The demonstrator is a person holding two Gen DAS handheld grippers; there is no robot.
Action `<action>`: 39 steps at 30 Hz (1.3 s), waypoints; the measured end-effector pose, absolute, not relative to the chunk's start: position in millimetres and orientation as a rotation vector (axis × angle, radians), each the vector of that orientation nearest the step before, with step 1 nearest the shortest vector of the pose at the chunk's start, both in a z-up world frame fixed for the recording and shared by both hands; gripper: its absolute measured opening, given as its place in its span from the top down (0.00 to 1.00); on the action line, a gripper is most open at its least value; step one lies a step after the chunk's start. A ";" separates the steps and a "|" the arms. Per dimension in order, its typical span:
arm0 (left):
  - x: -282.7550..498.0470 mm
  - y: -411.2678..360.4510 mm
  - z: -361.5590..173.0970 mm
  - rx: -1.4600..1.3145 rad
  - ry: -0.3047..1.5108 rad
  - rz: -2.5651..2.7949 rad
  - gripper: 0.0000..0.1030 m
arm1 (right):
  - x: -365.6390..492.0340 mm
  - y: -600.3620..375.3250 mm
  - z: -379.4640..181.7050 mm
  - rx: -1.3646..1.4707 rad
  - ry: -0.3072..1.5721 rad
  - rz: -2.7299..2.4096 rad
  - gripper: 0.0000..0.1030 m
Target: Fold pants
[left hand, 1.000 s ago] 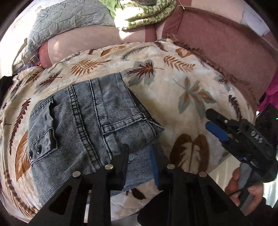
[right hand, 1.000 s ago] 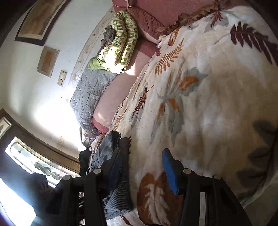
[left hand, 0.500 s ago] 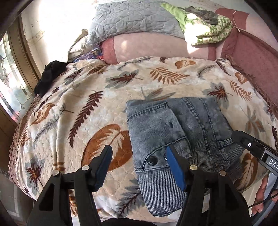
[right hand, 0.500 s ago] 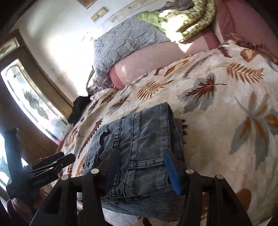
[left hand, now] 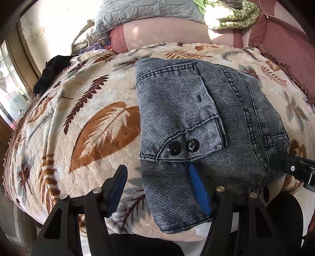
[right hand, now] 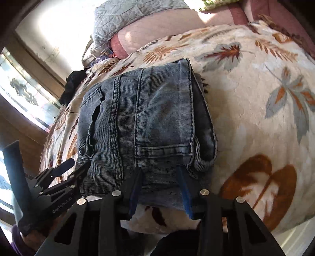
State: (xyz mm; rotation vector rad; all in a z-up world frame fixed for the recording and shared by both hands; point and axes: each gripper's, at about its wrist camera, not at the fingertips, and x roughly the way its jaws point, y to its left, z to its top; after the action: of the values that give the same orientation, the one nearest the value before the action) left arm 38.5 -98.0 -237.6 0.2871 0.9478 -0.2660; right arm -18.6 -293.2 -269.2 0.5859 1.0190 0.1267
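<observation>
My left gripper (left hand: 157, 185) gapes, just widened, one pad over the pants (left hand: 206, 122), gripping nothing. My right gripper (right hand: 159, 189) just narrowed at the near hem; cannot tell if it pinches. Pants lie folded at frame centre on the bed (left hand: 94, 126): thick soft denim, floppy, fairly heavy; grab near corners.

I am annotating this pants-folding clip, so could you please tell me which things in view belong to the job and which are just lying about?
Belonging to the job:
- folded denim pants
- left gripper, right gripper
- leaf-print blanket they lie on

Just lying about:
- black cloth near the window
- grey quilt
- green patterned bedding
- pink bolster
</observation>
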 end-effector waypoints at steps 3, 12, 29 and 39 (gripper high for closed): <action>42.9 -94.9 -239.4 0.270 0.951 -0.278 0.35 | -28.3 -289.2 -273.7 0.599 1.047 0.143 0.60; 50.5 -86.1 -209.2 0.240 0.984 -0.262 0.34 | -34.9 -294.5 -254.9 0.563 1.011 0.145 0.59; 162.9 -129.7 -197.3 0.253 0.986 -0.106 0.28 | 77.7 -289.8 -205.8 0.460 0.874 0.120 0.59; 179.9 -142.2 -238.5 0.365 0.995 -0.050 0.15 | 116.1 -281.0 -264.5 0.424 0.987 0.083 0.55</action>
State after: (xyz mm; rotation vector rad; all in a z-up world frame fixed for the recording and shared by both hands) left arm 179.9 -142.2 -238.5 0.3647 0.9947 -0.0503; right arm 116.1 -281.0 -264.5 0.4237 0.9866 0.0828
